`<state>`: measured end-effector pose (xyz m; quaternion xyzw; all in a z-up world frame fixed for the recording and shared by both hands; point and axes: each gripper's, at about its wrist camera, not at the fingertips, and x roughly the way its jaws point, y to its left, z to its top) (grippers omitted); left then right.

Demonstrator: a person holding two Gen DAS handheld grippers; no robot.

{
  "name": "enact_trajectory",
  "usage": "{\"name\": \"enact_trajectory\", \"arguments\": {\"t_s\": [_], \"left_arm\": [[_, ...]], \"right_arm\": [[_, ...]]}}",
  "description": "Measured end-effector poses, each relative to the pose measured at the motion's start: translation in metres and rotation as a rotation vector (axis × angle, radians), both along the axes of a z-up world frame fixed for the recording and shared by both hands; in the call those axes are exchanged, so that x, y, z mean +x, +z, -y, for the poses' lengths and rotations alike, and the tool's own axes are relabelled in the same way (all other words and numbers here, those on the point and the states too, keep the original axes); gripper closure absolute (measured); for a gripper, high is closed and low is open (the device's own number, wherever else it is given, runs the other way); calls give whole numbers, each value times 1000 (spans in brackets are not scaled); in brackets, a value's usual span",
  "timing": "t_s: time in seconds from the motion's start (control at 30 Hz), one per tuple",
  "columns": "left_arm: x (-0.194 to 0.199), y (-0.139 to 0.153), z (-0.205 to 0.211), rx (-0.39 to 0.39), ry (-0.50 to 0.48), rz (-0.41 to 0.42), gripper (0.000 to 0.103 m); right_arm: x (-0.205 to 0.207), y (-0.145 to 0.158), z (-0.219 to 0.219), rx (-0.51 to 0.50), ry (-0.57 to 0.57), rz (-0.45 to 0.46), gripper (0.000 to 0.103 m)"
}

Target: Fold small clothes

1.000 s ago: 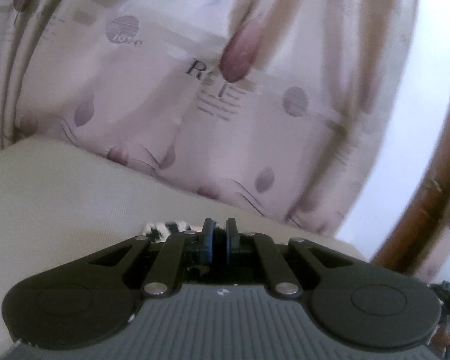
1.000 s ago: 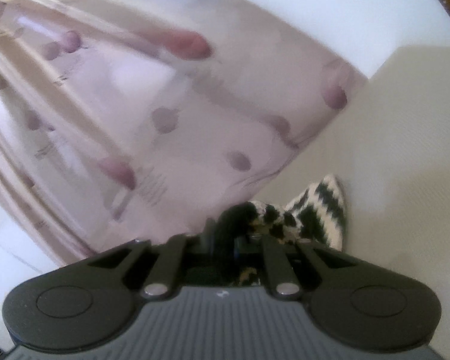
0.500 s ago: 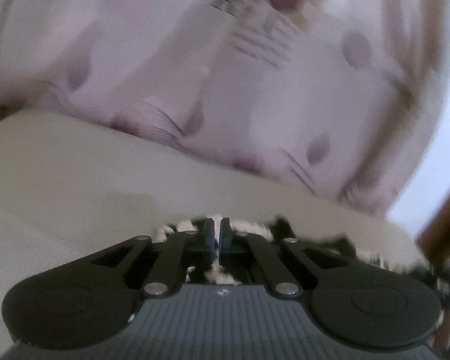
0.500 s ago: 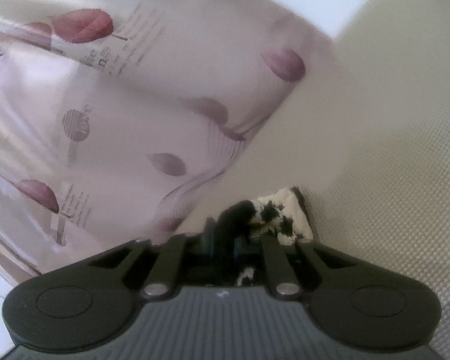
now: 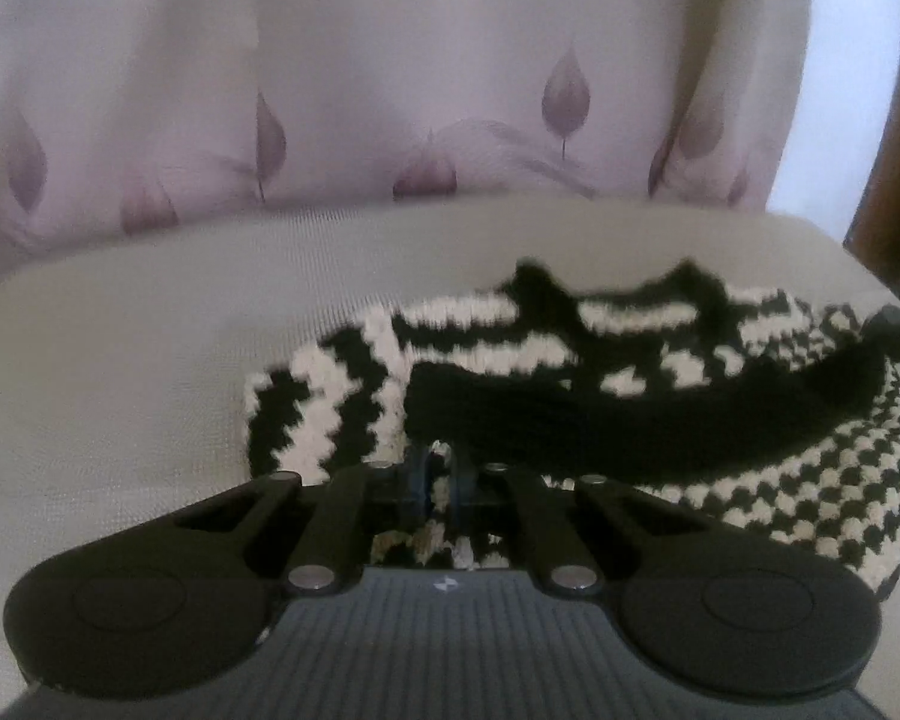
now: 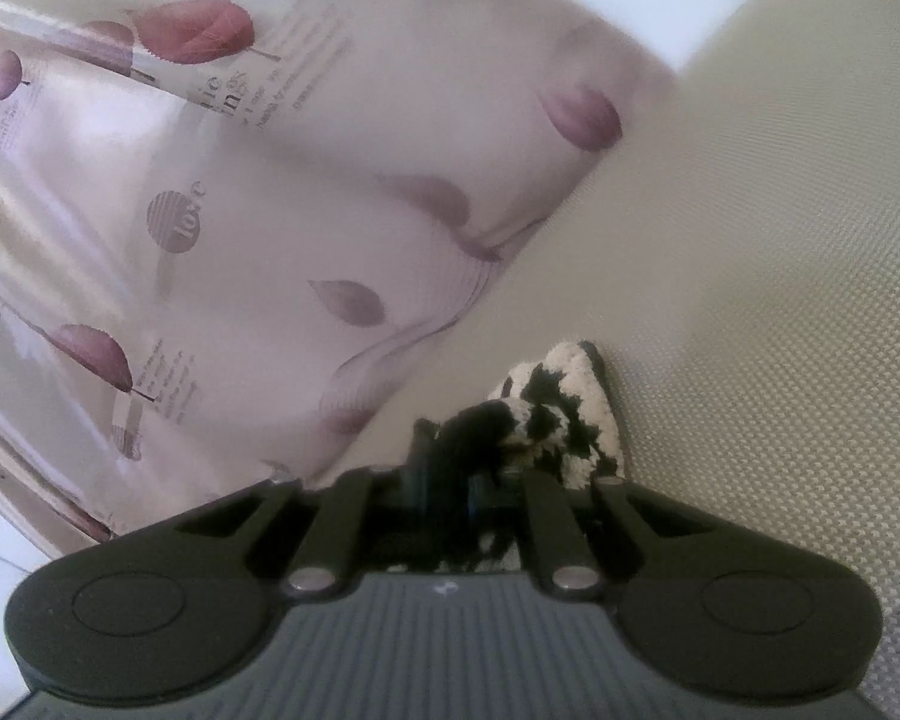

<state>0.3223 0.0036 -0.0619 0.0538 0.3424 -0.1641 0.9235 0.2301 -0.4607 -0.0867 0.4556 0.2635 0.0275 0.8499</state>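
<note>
Pinching the black-and-cream knitted garment (image 5: 660, 408) at two separate spots, both grippers are holding it low over the beige woven cushion surface (image 5: 150, 360), which serves as the landmark for everything else. The left gripper (image 5: 441, 483) is keeping its jaws narrow, clamped on the near edge of the knit just under its thick black band, so that this edge can be steered while the rest of the piece is draping onto the cushion ahead and to the right. The right gripper (image 6: 450, 480) is likewise nearly closed, gripping a bunched black part of the same garment (image 6: 558, 414), with a cream-and-black corner sticking out beyond its fingertips and lying on or just above the cushion (image 6: 780, 300). Holding two points apart like this is probably meant to keep the soft knit stretched enough to lay flat instead of crumpling, a sensible start or middle of a fold. Beyond the cushion's far edge, a pale pink curtain printed with purple leaves (image 5: 390, 90) is hanging, and a dark wooden frame (image 5: 888, 180) is standing at the cushion's right corner, neither touching the garment.
</note>
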Motion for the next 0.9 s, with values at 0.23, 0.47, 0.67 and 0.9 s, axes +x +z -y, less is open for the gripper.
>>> {"name": "enact_trajectory", "arguments": {"t_s": [0.23,0.47,0.67,0.9], "left_arm": [[-14,42,-16,-88,155,181,96],[25,15,-14,-29,288,94,96],[20,-17,-7,23,285,70,91],[3,-7,-13,27,293,156,62]], "right_arm": [[3,16,-1,-14,-12,56,92],[30,-9,-4,-15,-44,-29,91],[16,-26,17,180,-117,27,80],[3,15,6,11,-5,77,73]]}}
